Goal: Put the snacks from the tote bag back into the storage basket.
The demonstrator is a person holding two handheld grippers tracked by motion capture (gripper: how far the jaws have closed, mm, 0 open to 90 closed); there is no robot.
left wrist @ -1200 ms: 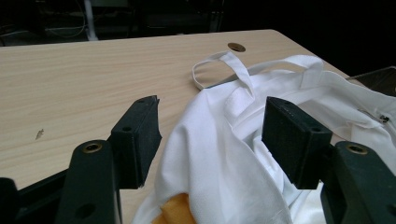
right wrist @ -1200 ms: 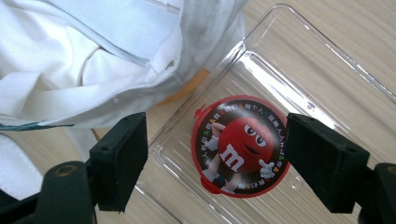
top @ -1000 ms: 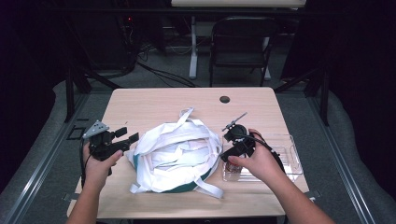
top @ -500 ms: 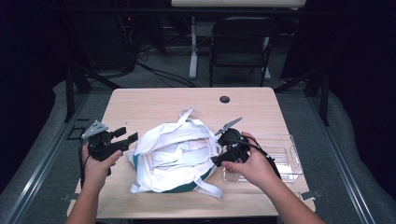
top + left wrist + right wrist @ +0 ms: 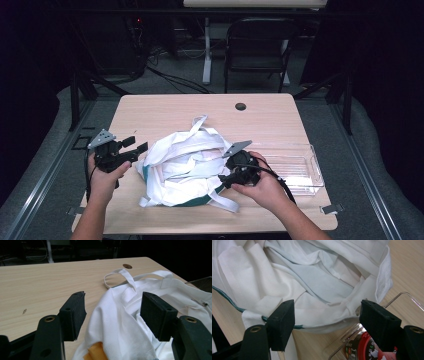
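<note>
A crumpled white cloth bag (image 5: pixel 186 167) with a green trim and loose straps lies in the middle of the wooden table (image 5: pixel 165 115). My left gripper (image 5: pixel 136 146) is open at the bag's left edge, and in the left gripper view the white cloth (image 5: pixel 120 315) lies between its jaws, untouched. An orange patch (image 5: pixel 96 352) shows under the cloth. My right gripper (image 5: pixel 223 179) is open at the bag's right side, tilted down over the cloth (image 5: pixel 319 285). A red-lidded jar (image 5: pixel 364 350) sits below its right jaw, inside the clear bin (image 5: pixel 402 296).
A clear plastic bin (image 5: pixel 292 165) lies on the table to the right of the bag. A round cable hole (image 5: pixel 240 106) is near the table's far edge. A black chair (image 5: pixel 260 40) stands beyond the table. Bare wood spreads at the far left.
My right gripper has moved left from the bin toward the bag's right side and now tilts down over the cloth. My left gripper has stayed in place.
</note>
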